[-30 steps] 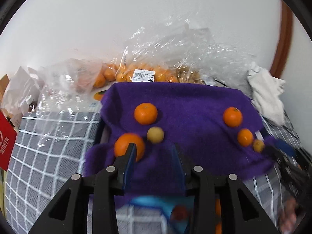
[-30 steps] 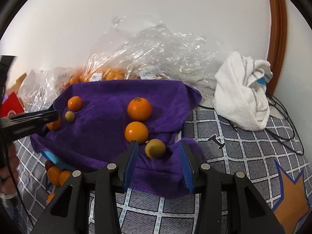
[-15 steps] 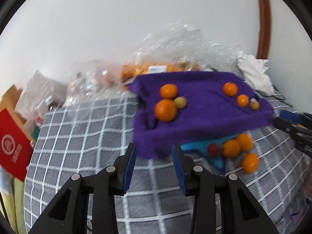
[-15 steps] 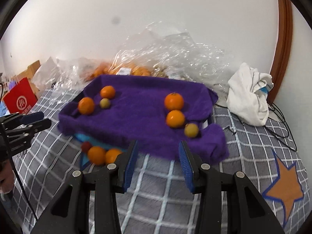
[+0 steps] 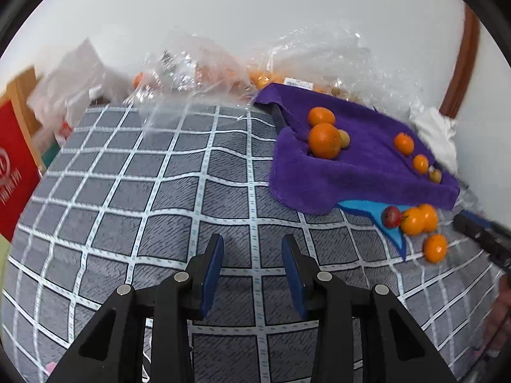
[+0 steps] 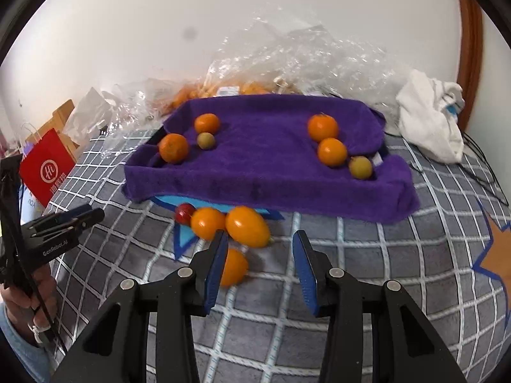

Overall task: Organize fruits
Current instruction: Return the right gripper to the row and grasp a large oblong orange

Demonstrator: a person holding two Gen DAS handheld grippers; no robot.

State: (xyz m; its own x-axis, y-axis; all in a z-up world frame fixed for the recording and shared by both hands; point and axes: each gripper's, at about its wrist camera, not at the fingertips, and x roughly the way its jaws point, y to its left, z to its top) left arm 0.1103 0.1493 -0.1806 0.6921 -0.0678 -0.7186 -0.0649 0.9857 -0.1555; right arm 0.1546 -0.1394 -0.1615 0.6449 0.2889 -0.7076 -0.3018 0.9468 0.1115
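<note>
Both grippers pulled back from purple towel (image 6: 265, 166); fingers (image 6: 214, 265) apart (empty), angled down.

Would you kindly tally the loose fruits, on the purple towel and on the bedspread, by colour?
Orange: 7 (4 on the purple towel, e.g.; 3 on the bedspread, e.g.)
Yellow-green: 2, e.g.
Red: 1
Total: 10
</note>
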